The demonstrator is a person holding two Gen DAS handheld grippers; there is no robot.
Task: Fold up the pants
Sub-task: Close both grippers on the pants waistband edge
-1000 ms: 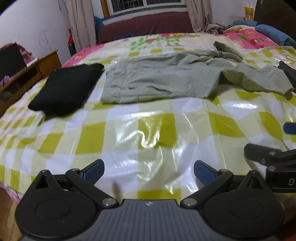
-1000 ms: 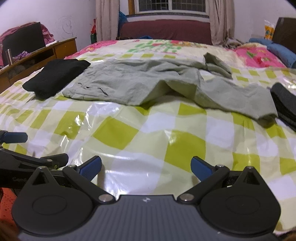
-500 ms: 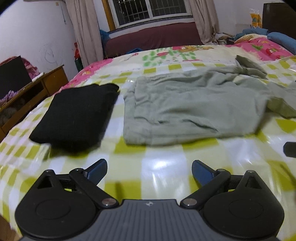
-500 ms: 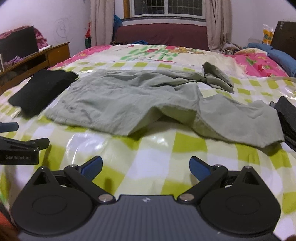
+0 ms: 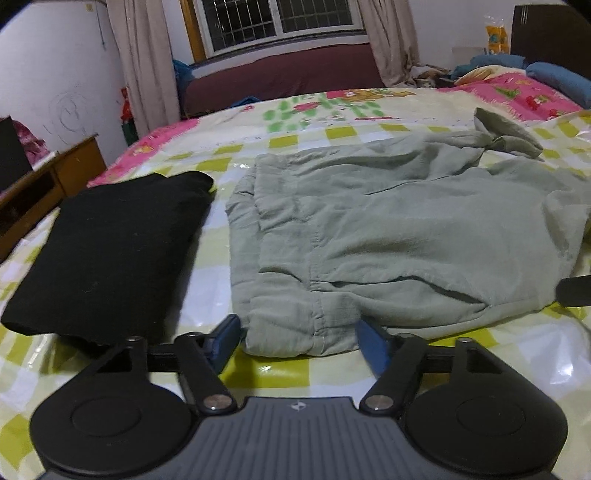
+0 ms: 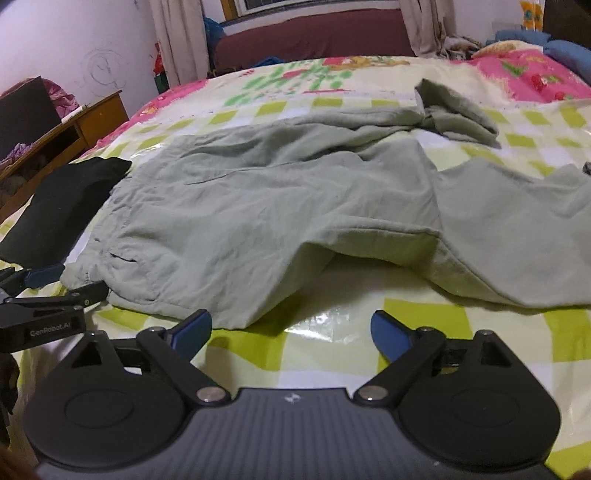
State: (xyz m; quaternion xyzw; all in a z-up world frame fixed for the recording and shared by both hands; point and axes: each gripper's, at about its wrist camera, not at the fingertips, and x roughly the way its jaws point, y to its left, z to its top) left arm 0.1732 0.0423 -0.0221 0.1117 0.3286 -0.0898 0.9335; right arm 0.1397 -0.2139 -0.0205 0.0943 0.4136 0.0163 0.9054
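— Both jaws stand wide apart and hold nothing. Your left gripper has its blue fingertips straddling the near waistband corner of the pants; whether the pads touch the cloth you cannot tell from here. Your right gripper sits just short of the pants' near edge, one tip close to the fabric, the other over the checked plastic sheet.

— What can't you see?

— Your left view cuts the pants off at the right edge, so the near leg runs out of sight there. Your right view shows that leg draped toward the right, its hem cut off too. A fold lifts near the crotch, and what lies under it is in shadow. The far leg ends in a crumpled bunch, hard to read.

— Count things for me.

— One pair of grey-green pants, spread across the middle of the bed. One folded black garment just left of the waistband, not touching it. Farther back, one dark red sofa under one barred window, with two curtains beside it
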